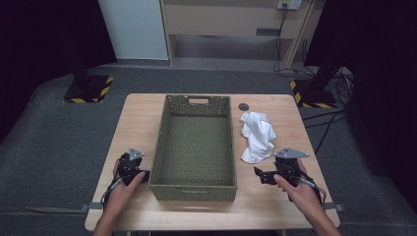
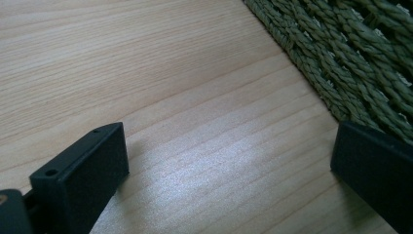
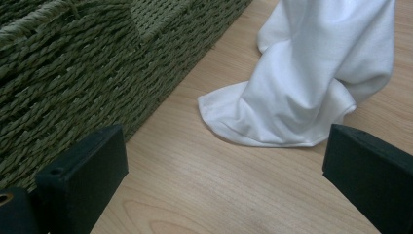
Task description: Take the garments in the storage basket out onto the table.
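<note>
White cloth (image 1: 257, 135) lies crumpled on the table (image 1: 142, 110), just right of the woven basket (image 1: 194, 184), not touching it as far as the high view shows. In the right gripper view the cloth (image 3: 302, 83) sits ahead of the jaws, its lower hem near the gap between them but clear of both fingers; basket wall (image 3: 73, 73) runs along beyond the left finger (image 3: 83, 175).

Right gripper (image 1: 263, 175): jaws wide apart, nothing between them, bare wood under the gap. It is held in the person's right hand (image 1: 295, 189), near the cloth's near end and beside the basket's right wall.

Left gripper (image 1: 129, 164): held in the left hand (image 1: 125, 189), just beside the basket's left wall. Left gripper view shows its fingers (image 2: 85, 180) spread wide, empty, only tabletop (image 2: 146, 73) between them; basket weave (image 2: 350, 53) lies past the right finger, close to it, contact unclear.

Basket interior looks empty. Small dark round disc (image 1: 243, 106) on the table beyond the cloth, apart from it.
</note>
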Demonstrator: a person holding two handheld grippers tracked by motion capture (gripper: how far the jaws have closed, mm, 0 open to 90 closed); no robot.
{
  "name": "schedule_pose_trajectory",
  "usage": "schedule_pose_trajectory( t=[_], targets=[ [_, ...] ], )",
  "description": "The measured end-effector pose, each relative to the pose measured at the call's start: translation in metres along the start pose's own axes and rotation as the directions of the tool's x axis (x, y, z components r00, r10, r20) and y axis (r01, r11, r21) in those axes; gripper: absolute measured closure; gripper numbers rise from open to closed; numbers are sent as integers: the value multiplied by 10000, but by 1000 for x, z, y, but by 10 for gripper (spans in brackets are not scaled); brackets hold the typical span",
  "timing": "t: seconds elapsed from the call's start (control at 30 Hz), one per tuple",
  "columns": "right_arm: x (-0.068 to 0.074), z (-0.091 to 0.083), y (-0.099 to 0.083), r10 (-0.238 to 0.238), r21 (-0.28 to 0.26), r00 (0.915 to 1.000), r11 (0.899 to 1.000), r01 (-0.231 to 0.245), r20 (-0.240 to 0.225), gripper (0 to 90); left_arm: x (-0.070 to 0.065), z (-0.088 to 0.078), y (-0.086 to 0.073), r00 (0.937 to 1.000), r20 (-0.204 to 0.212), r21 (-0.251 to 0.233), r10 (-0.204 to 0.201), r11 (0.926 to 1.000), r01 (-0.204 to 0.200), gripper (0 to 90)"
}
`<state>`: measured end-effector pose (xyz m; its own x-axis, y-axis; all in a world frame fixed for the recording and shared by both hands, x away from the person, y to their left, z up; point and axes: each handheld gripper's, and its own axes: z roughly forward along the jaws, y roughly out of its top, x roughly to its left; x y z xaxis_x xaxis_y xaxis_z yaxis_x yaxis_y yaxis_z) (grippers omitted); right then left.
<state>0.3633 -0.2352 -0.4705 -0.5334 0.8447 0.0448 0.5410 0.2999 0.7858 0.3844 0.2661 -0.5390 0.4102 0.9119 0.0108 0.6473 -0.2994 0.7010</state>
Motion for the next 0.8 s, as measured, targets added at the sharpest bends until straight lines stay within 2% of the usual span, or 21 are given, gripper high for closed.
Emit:
schedule_pose_trajectory(
  t=[0.33, 0.8],
  targets=[
    [6, 2, -6, -117, 88, 9999, 9999, 118, -102, 23, 0, 0, 0, 10000, -1, -4, -3, 10000, 3, 0],
    [8, 7, -26, -165, 622, 9998, 9979, 172, -110, 24, 0, 0, 0, 10000, 0, -1, 1, 10000, -1, 0]
  ],
)
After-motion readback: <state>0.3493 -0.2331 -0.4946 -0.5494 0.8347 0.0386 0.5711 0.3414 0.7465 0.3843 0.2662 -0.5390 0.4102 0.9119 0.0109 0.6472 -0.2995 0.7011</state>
